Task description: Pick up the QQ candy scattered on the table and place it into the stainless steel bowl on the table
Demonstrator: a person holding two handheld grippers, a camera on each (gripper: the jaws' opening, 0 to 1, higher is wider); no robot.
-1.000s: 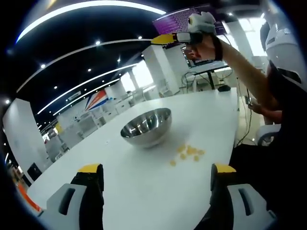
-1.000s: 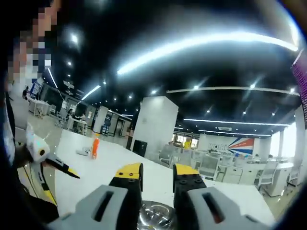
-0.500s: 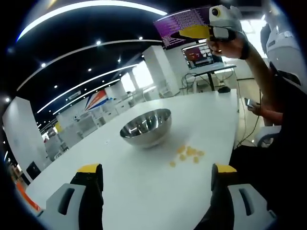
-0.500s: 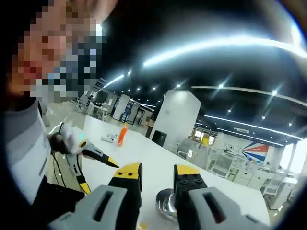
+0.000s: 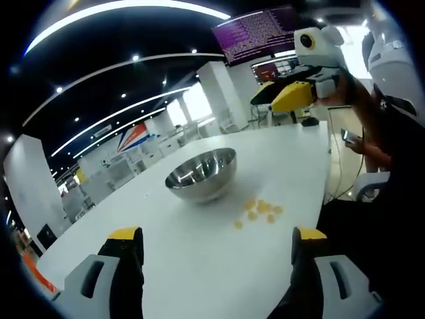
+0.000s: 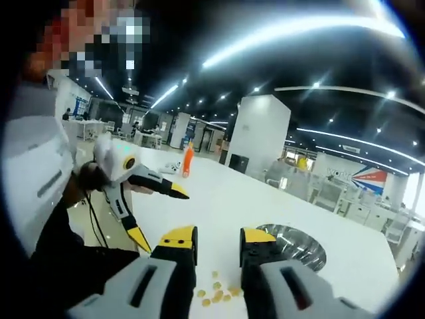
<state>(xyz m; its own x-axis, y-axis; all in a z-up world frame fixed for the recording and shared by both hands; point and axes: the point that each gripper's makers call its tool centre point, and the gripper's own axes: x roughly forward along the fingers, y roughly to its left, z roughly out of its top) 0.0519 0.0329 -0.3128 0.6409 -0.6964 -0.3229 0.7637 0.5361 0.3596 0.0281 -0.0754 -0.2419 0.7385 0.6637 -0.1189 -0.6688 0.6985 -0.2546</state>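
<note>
White table (image 5: 199,259), glossy, in an open-plan hall: ceiling light strips, white columns, rows of desks. Left gripper (image 5: 216,242) jaws spread wide, holding nothing; stainless steel bowl (image 5: 201,175) ahead between them, QQ candy (image 5: 257,212) cluster just beside it, toward the right jaw. Right gripper (image 6: 218,239) jaws narrowly parted, holding nothing; candy in the gap, bowl beyond the right jaw. Orange bottle (image 6: 188,161) far off.
</note>
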